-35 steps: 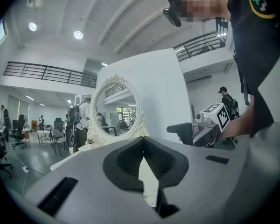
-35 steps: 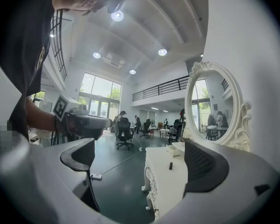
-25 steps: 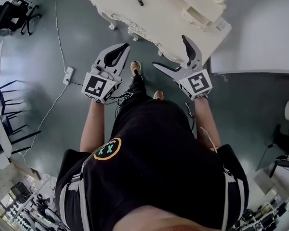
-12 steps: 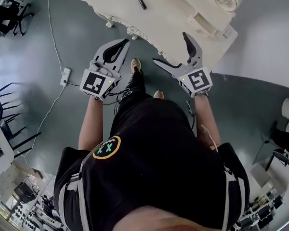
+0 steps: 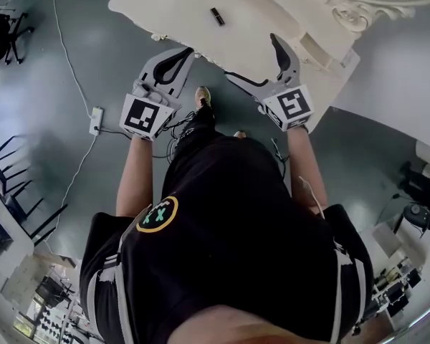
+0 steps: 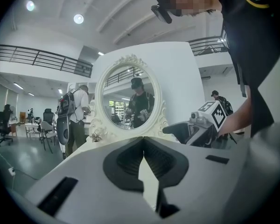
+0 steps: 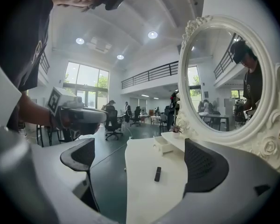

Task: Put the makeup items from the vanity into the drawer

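A small black makeup stick lies alone on the cream vanity top; in the right gripper view the stick shows between the jaws, farther ahead. A small drawer stands pulled out at the mirror's base, and it also shows in the head view as the drawer. My right gripper is open and empty at the vanity's front edge. My left gripper is shut with nothing in it, just short of that edge. In the left gripper view the left gripper faces the oval mirror.
The oval mirror with its carved frame stands at the vanity's back. A power strip and cable lie on the grey floor to the left. Chairs stand far left. People stand and sit in the hall behind.
Both grippers have come closer to the vanity's front edge, with more of the tabletop in view. Their jaws have not changed.
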The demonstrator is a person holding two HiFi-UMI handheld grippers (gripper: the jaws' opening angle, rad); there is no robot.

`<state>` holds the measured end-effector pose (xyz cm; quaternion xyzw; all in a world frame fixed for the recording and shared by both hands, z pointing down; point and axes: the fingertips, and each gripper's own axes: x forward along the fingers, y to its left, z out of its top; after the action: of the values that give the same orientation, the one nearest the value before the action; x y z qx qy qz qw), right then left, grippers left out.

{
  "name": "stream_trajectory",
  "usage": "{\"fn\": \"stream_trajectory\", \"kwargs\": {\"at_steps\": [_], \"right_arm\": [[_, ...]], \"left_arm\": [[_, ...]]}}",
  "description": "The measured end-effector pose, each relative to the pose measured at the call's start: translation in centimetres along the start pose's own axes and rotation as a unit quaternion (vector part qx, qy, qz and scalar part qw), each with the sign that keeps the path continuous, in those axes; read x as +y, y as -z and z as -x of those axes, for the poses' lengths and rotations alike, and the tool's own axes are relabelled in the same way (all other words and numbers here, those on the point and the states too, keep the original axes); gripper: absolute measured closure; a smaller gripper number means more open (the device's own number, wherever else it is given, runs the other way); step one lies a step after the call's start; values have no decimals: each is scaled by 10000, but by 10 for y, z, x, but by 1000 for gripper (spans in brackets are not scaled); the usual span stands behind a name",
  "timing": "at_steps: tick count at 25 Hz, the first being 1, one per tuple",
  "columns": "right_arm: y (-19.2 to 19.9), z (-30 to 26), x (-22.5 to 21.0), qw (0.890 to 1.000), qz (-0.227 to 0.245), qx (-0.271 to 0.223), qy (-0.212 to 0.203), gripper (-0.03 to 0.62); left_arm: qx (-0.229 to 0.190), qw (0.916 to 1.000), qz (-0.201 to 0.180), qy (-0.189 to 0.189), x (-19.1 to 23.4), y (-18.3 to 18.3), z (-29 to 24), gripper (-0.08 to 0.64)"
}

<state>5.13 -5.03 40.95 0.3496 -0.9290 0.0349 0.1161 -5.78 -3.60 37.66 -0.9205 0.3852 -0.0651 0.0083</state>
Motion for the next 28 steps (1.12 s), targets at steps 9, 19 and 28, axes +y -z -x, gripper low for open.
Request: {"fn": "stream_trajectory", "kwargs": {"at_steps": [9,19,28], "right_arm": [[25,-86,-31,9988,-88,449,191,-6],[102,-167,-81,9935,-315,992,454,-6],[173,-197,-99,9831,-585,1663,489,-6]], "left_arm": [[-15,9997,141,219,70,21,-23,538],[136,9996,201,113,95,30,-39,538],[228,9992,247,-210,98,26,-42,538]]}}
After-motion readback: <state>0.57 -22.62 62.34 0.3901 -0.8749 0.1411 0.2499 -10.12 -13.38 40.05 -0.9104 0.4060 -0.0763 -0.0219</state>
